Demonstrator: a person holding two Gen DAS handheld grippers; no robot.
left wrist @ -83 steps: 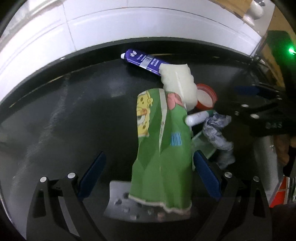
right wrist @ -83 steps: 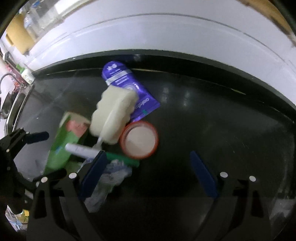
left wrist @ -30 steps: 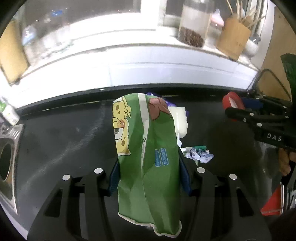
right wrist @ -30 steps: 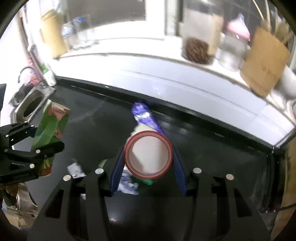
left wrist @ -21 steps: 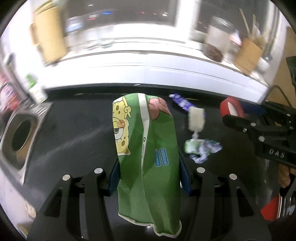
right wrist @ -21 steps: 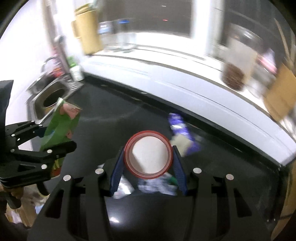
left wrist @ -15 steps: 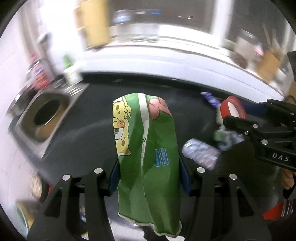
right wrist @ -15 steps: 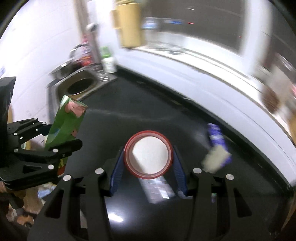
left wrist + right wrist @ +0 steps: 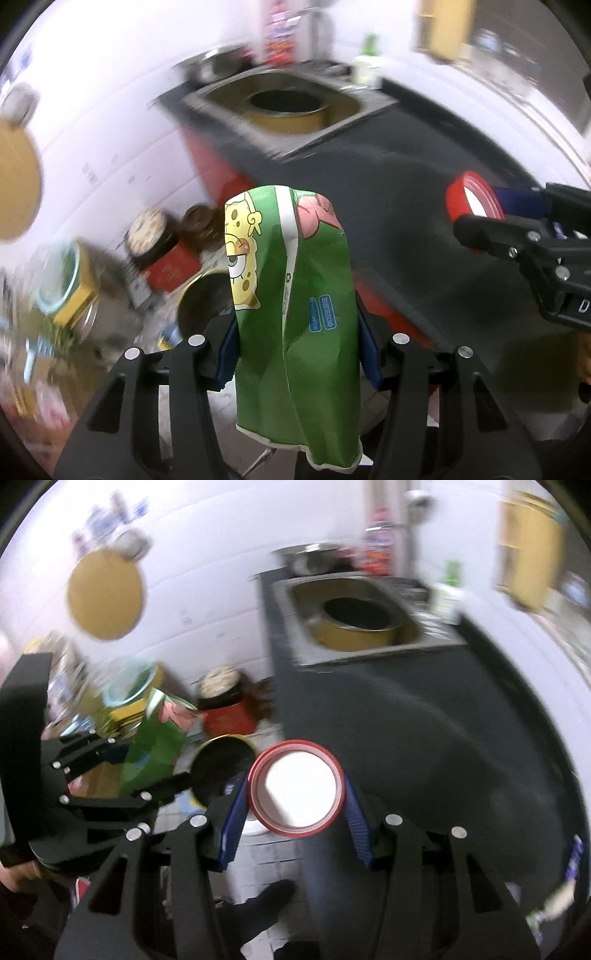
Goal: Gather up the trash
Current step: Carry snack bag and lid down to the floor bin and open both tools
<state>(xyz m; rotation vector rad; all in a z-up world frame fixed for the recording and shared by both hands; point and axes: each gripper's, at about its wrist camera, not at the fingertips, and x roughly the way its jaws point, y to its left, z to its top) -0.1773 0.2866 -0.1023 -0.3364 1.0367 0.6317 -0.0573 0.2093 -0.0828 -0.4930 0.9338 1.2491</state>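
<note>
Your crumpled green snack bag with the yellow cartoon sponge print (image 9: pixel 295 306) stands upright, pinched across its middle between the left claw's blue pads, well off the desk; its torn white-edged bottom hangs loose below them. Your round red-rimmed lid with the white centre (image 9: pixel 297 788) sits clamped at its rim between the right claw's pads, flat face toward the camera. Both hang over the floor clutter past the black desk's (image 9: pixel 424 738) end.

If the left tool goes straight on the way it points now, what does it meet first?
Probably the dark round bin on the floor, just beyond the green snack bag held by the left tool; blur leaves depth uncertain.
</note>
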